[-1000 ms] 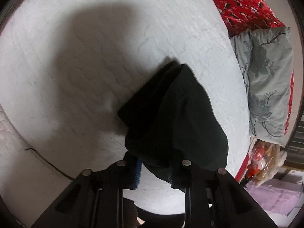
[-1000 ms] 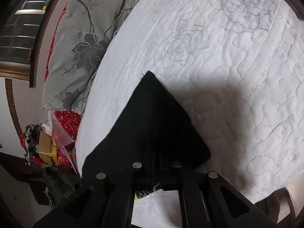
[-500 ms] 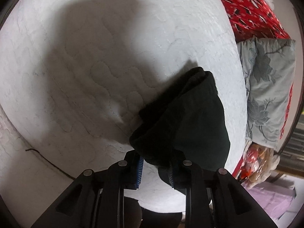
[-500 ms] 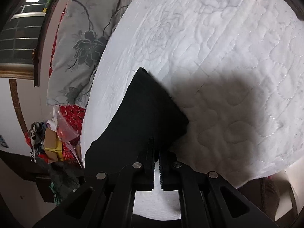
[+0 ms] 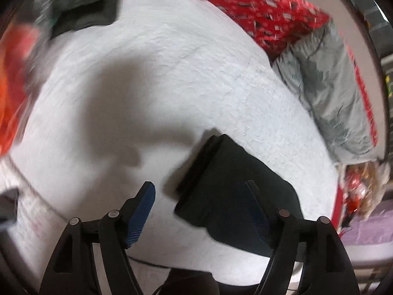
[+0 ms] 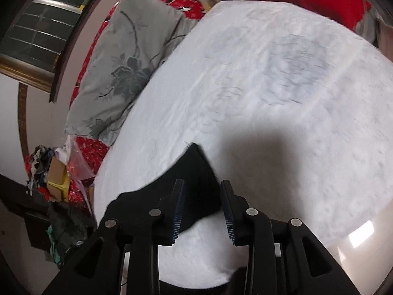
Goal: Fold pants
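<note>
Opening both jaws, left hand-held gripper and right hand-held gripper, empty above folded black pants lying just ahead on the white quilted bed.

We see a white quilted bed carrying the folded dark pants near its front edge. Grey floral pillow and red patterned bedding sit along one side; dark clothes at the far corner.
</note>
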